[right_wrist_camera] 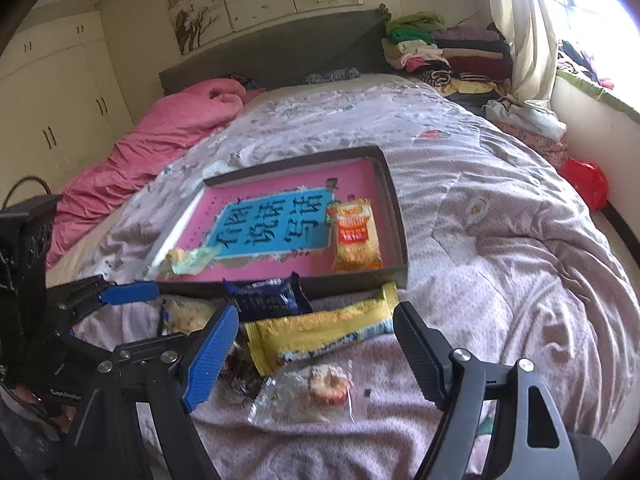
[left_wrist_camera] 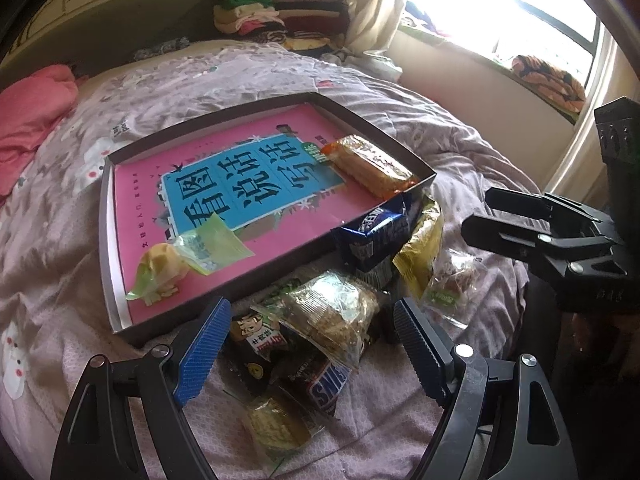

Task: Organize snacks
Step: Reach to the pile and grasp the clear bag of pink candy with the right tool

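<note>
A shallow dark tray [left_wrist_camera: 105, 204] with a pink and blue book cover inside lies on the bed. In it are an orange biscuit pack [left_wrist_camera: 372, 165] at the right and a green-wrapped snack [left_wrist_camera: 188, 256] at the near left. A pile of snacks lies in front of the tray: a clear-wrapped cake [left_wrist_camera: 332, 312], a Snickers bar [left_wrist_camera: 328, 390], a dark blue pack [left_wrist_camera: 372, 236], a yellow pack [right_wrist_camera: 320, 332] and a clear-wrapped pastry [right_wrist_camera: 316, 394]. My left gripper [left_wrist_camera: 312, 316] is open over the pile. My right gripper [right_wrist_camera: 316, 328] is open above the yellow pack; it also shows in the left wrist view [left_wrist_camera: 480, 216].
The bed has a lilac patterned quilt [right_wrist_camera: 500, 240] and a pink blanket [right_wrist_camera: 160, 140] at the far left. Folded clothes [right_wrist_camera: 440, 52] are stacked at the headboard. A window sill [left_wrist_camera: 500, 56] runs along the right. A red bag [right_wrist_camera: 586, 182] lies by the bed's right edge.
</note>
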`<state>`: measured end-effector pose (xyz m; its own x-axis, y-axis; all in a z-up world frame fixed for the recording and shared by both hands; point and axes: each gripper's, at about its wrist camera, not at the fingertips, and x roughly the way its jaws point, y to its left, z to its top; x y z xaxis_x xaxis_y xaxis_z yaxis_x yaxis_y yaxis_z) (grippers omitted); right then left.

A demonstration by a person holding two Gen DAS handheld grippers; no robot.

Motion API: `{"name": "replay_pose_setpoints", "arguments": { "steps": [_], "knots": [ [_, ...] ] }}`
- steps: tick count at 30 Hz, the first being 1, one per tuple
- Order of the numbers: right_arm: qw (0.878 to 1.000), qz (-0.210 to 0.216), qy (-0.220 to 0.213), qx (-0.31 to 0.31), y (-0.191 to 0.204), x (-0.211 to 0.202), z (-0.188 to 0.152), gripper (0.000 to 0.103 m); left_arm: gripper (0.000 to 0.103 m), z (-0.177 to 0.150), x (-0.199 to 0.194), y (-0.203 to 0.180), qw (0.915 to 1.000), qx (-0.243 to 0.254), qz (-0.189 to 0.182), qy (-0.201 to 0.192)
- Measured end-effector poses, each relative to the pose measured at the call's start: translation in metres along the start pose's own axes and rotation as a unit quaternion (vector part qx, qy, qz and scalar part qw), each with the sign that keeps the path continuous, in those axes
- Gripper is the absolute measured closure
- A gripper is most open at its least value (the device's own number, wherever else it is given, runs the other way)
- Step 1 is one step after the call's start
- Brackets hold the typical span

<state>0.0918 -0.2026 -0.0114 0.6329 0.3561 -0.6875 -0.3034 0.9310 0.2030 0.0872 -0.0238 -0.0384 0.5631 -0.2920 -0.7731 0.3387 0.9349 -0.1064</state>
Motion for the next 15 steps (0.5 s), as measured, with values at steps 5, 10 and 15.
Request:
{"name": "replay_pose_setpoints", "arguments": {
  "steps": [5, 10, 15],
  "knots": [
    [1.0, -0.004, 0.019, -0.004, 0.004, 0.001, -0.006, 0.024, 0.019, -0.001, 0.004, 0.002, 1.0, -0.002, 0.0, 0.002],
    [0.998, -0.011, 0.055, -0.002, 0.005, 0.01, -0.013, 0.024, 0.019, -0.003, 0.007, 0.007, 0.9999, -0.011, -0.007, 0.006],
    [0.996, -0.02, 0.086, -0.006, 0.008, 0.021, -0.02, 0.024, 0.019, -0.003, 0.008, 0.008, 0.9998, -0.014, -0.009, 0.007]
  ]
}}
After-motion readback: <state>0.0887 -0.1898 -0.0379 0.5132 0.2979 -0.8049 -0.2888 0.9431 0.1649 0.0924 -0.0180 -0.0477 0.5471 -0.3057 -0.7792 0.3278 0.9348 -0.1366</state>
